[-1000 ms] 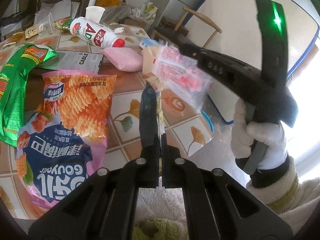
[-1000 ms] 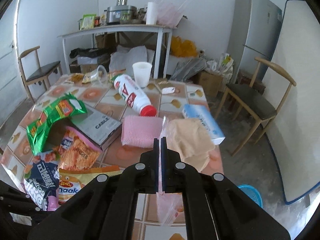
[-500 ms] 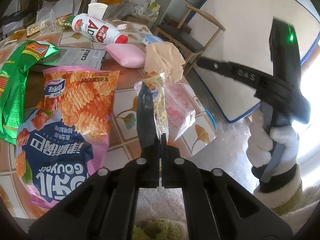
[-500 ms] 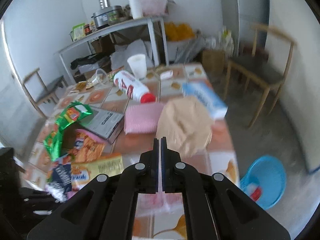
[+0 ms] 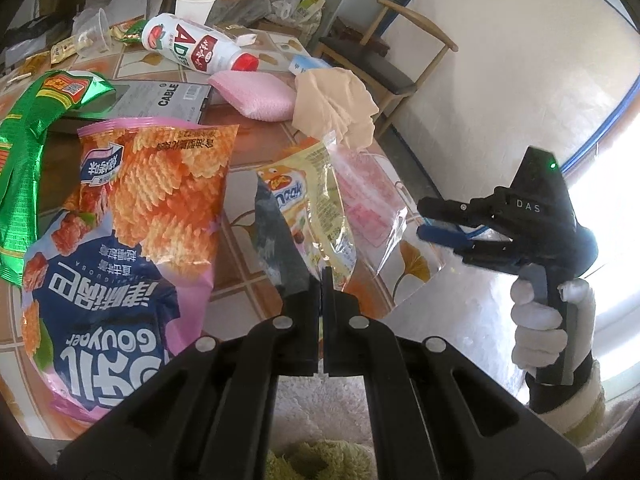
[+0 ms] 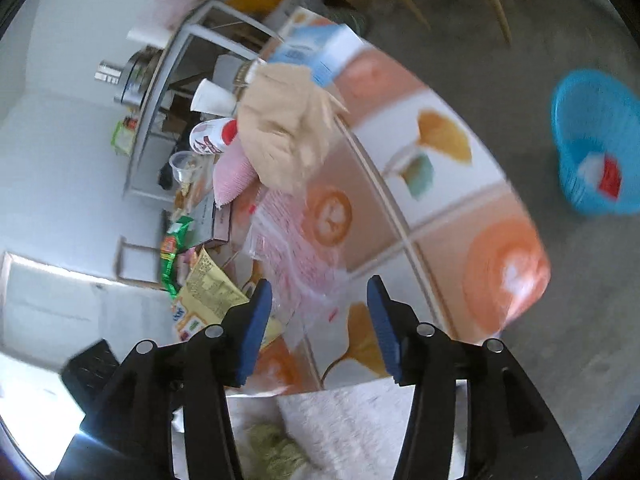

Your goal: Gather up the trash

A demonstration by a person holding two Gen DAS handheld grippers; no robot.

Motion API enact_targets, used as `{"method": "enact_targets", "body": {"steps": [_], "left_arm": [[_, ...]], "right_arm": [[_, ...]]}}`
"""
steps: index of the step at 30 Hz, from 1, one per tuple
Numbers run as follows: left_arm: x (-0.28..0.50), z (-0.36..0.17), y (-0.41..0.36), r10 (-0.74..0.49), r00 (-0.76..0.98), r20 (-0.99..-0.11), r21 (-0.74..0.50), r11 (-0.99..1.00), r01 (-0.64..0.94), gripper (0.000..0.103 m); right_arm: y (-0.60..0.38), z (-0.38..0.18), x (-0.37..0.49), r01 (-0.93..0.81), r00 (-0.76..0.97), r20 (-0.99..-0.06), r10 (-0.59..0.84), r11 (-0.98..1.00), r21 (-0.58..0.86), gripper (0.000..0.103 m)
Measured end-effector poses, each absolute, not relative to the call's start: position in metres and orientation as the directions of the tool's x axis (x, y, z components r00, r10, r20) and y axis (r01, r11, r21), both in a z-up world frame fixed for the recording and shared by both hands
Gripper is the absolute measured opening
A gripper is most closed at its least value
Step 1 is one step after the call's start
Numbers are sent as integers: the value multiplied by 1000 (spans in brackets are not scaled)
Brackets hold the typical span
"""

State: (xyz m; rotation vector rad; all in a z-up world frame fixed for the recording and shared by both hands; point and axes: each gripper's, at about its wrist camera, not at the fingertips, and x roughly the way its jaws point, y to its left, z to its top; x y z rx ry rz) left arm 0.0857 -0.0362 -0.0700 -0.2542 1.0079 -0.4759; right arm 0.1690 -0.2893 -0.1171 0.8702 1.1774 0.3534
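Since the earlier frame the right claw (image 5: 430,220) has dropped low off the worktop (image 5: 248,168) edge, jaws just opening, nothing between. Clear pink-printed bag (image 5: 370,210), crumpled, now hangs with a yellow wrapper (image 5: 316,204) in the clenched left claw (image 5: 320,276).

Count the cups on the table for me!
2: a white paper cup at the far edge behind the bottle, and a clear plastic cup left of it. More may be hidden.
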Motion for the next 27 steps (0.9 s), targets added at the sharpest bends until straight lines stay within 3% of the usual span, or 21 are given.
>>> {"method": "enact_targets", "body": {"steps": [9,20,25,27], "left_arm": [[86,-73,-40,-489,436,-756,-414,872,259,0],[88,-76,-39,-491,432,-757,-420,871,256,0],[88,-77,-39,-493,430,-757,-422,870,254,0],[88,-78,-38,-495,428,-756,-425,869,254,0]], "right_arm": [[-274,-128,177,204,342,-614,711,582,788,51],[-258,-118,185,181,335,-696,636,681,709,48],[-263,-123,186,213,348,-698,626,672,709,30],[-264,-125,185,217,354,-696,625,669,711,29]]}}
